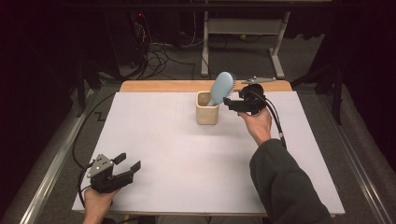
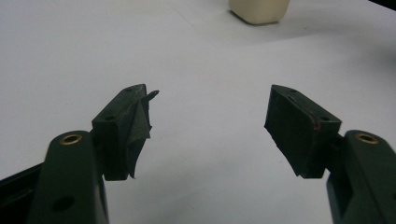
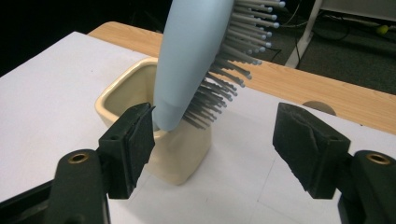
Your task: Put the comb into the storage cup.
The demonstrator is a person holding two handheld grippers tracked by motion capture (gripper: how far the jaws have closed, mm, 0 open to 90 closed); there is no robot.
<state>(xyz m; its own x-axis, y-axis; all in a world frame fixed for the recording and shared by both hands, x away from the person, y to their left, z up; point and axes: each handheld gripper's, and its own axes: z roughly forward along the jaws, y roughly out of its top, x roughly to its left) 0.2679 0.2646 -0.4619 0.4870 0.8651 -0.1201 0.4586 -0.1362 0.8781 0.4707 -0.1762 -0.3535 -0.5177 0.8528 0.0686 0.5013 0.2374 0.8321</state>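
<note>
White sheet (image 1: 187, 177) over my wooden table (image 1: 159, 86), dark room; one hairbrush (image 1: 221, 87), one cup (image 1: 207, 112); my right gripper (image 1: 229, 102) and left gripper (image 1: 128, 162) gape empty.

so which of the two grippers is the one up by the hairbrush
The right gripper, held at the far side of the table beside the cream cup with the blue hairbrush standing in it, fingers open. The left gripper rests at the near left corner, away from both.

A wooden table (image 1: 159, 86) has a big white sheet (image 1: 187, 158) on top. A cream cup (image 1: 207, 114) stands on the sheet near the back.
</note>
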